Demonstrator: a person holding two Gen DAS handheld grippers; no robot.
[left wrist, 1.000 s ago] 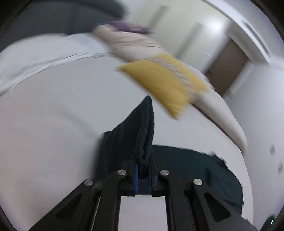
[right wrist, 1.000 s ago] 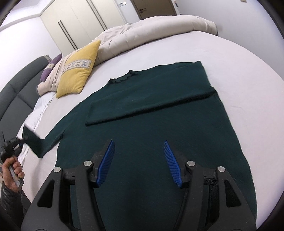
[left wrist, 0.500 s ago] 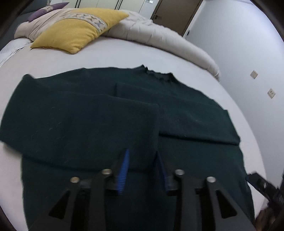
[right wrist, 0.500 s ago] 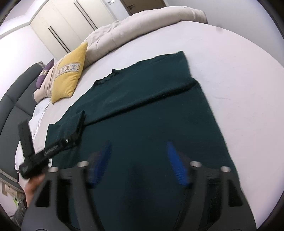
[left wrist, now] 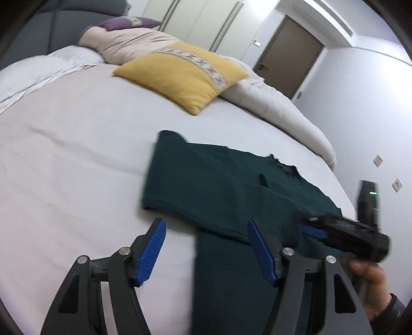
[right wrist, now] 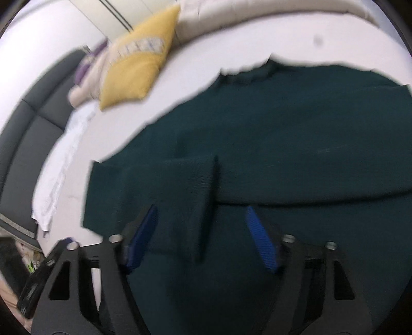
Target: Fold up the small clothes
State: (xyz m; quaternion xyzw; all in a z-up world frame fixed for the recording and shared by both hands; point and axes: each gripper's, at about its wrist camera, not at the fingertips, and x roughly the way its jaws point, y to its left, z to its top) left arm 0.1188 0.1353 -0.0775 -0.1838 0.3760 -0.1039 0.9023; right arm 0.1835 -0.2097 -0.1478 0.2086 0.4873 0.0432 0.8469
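A dark green sweater lies flat on the white bed, both sleeves folded in across its body. My left gripper hangs over the sweater's left side edge, jaws opening, pads pressing on nothing. In the left wrist view a hand holds my right gripper low over the sweater at the right. The blurred right wrist view shows the right gripper close above the sweater, jaws closing. The folded sleeve's end lies below and between them, ungripped.
A yellow pillow and a beige duvet lie at the far side of the bed, with a purple cushion and grey headboard behind. A brown door stands at the back.
My left gripper let go of the sleeve, which now lies folded on the sweater, then opened and drew back to the left edge. The right gripper sank closer to the fabric and narrowed.
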